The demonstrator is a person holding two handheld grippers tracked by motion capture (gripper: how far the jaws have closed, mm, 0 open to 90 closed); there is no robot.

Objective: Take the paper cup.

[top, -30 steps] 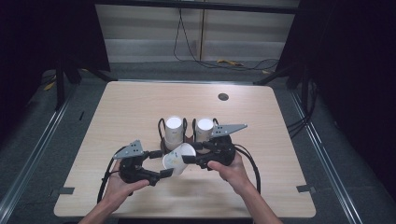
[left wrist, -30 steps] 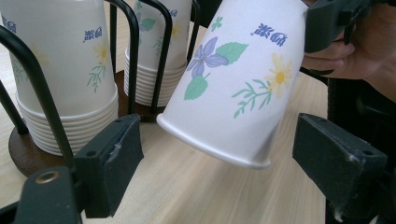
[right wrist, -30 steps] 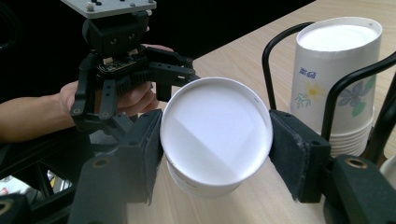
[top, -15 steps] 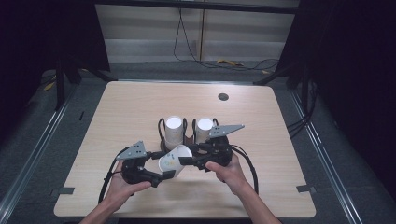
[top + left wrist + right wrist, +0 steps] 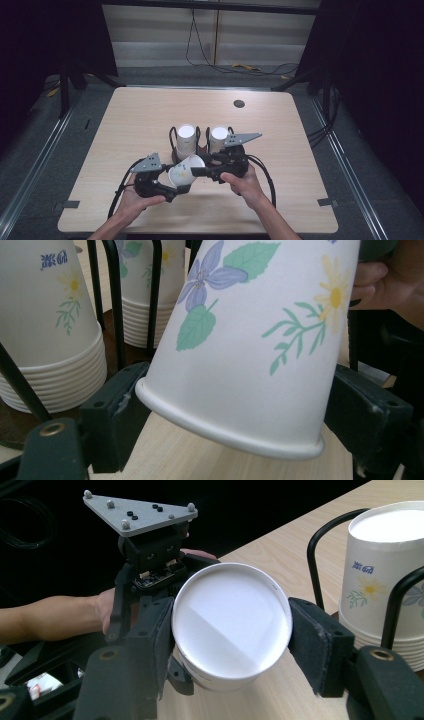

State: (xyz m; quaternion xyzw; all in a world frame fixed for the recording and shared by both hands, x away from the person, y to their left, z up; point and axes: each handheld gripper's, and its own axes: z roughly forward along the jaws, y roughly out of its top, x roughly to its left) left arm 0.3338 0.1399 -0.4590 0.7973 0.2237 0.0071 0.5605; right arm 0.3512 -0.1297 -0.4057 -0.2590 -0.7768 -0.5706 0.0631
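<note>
Between both grippers' fingers (image 5: pixel 312 640) sits the paper cup (image 5: pixel 232 625), seemingly clamped by each.

The worktop (image 5: pixel 150 115) is light wood with round corners. A black wire rack (image 5: pixel 201 145) stands near its middle, holding two stacks of paper cups (image 5: pixel 186 139). A small dark round spot (image 5: pixel 239 104) sits near the far edge.

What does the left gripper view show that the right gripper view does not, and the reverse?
Left gripper view: the printed side of the paper cup, with a purple flower, green leaves and a yellow daisy, and its rolled rim between the jaws. Right gripper view: that cup's plain white bottom between the jaws, and the grey three-cornered plate behind it. Both: the cup, stacked cups in a black wire holder, and the wooden table.
</note>
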